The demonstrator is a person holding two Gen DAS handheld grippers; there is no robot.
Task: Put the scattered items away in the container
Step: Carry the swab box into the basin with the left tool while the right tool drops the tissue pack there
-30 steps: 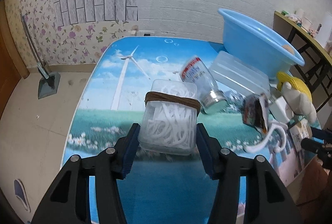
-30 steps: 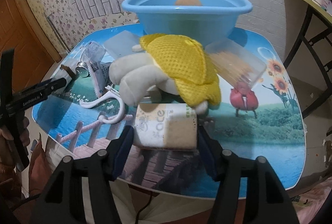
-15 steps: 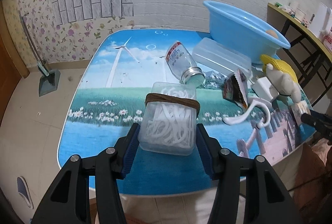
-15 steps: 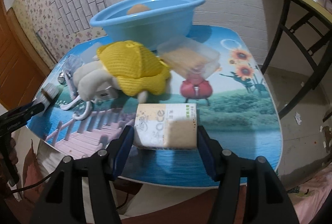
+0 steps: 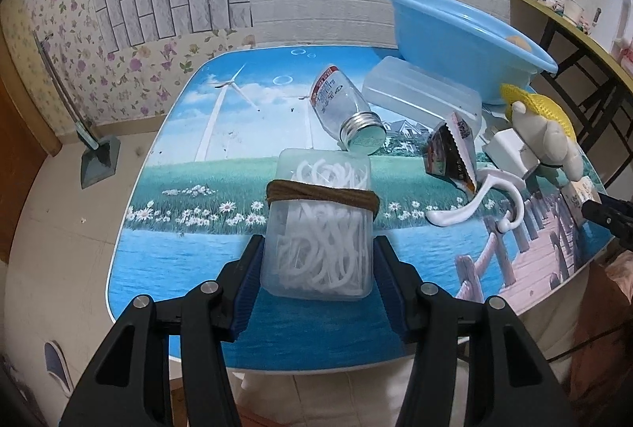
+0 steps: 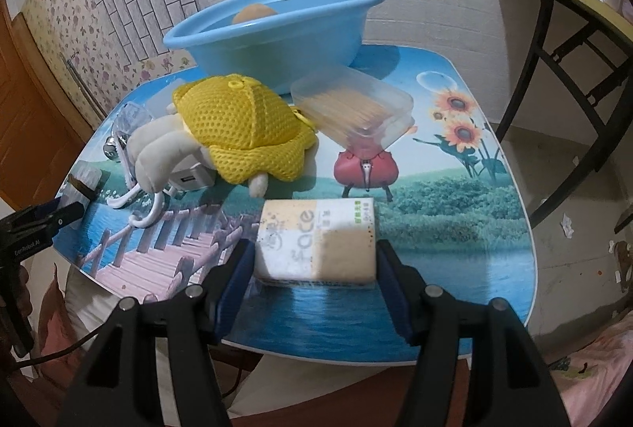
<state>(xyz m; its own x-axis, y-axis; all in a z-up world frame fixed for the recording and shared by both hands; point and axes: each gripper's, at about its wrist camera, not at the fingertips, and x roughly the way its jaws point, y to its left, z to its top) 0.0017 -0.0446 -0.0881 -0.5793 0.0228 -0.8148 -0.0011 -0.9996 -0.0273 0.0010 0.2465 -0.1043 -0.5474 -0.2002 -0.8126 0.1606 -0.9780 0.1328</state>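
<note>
Both grippers are clamped: left gripper [image 5: 318, 261] on a floss-pick box [image 5: 319, 225] at lower centre, right gripper [image 6: 314, 261] on a tissue pack [image 6: 316, 239].

clear box [image 5: 318, 229] held, tissue pack [image 6: 316, 243] held

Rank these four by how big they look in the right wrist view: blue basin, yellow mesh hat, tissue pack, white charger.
1. blue basin
2. yellow mesh hat
3. tissue pack, though nearness to the camera inflates it, so its place against the hat is unsure
4. white charger, partly hidden
</note>
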